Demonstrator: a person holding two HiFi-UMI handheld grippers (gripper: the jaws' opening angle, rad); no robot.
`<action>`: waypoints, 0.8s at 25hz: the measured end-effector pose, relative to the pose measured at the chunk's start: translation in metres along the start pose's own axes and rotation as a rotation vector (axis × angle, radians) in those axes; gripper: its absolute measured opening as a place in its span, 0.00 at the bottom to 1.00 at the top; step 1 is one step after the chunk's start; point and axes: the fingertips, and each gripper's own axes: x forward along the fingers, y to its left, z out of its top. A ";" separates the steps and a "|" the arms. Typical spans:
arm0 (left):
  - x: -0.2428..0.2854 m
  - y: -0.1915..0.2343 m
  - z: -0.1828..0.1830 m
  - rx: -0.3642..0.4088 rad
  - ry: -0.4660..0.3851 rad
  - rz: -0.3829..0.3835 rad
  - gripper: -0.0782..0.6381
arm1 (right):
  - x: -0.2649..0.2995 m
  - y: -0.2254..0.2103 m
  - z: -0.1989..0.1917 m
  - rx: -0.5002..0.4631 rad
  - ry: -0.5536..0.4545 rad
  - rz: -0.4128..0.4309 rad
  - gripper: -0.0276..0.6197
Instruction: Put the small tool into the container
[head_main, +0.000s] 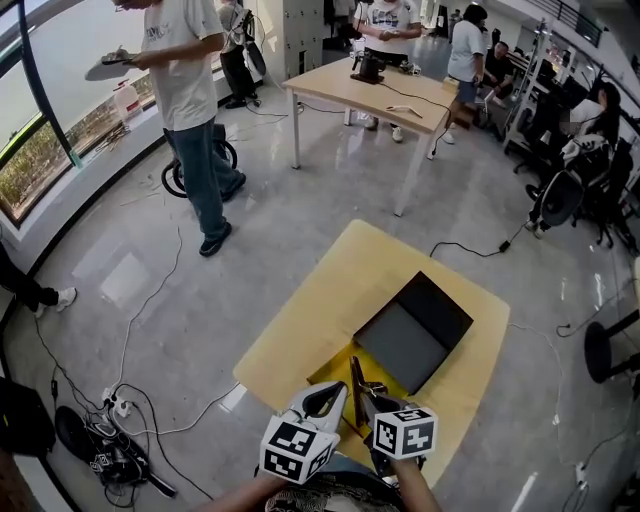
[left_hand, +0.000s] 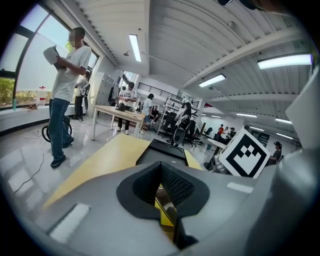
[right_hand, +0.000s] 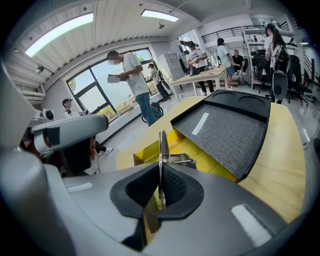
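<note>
A thin flat metal tool (right_hand: 161, 145) stands upright between the jaws of my right gripper (right_hand: 160, 176), which is shut on it. In the head view the tool (head_main: 356, 385) rises from my right gripper (head_main: 372, 402) over the near part of the yellow container (head_main: 340, 380). The container's black lid (head_main: 415, 330) lies open behind it, grey lining up (right_hand: 220, 131). The yellow container (right_hand: 145, 152) sits just below the tool's tip. My left gripper (head_main: 326, 400) hovers close beside the right one, over the container's near edge. Its pads (left_hand: 170, 182) meet with nothing between them.
The container rests on a yellow-topped table (head_main: 310, 310) with rounded corners. A person (head_main: 190, 110) stands at the far left, and another table (head_main: 375, 95) with people around it is further back. Cables (head_main: 120, 440) lie on the floor at the left, office chairs (head_main: 560, 195) at the right.
</note>
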 end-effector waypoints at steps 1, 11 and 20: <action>0.005 0.002 0.001 -0.001 0.001 0.003 0.11 | 0.006 -0.005 0.000 0.003 0.013 0.001 0.06; 0.022 0.022 0.013 -0.004 0.009 0.010 0.11 | 0.045 -0.018 0.013 -0.017 0.072 -0.016 0.07; 0.023 0.034 0.009 -0.008 0.007 0.030 0.11 | 0.063 -0.025 0.002 -0.165 0.095 -0.068 0.13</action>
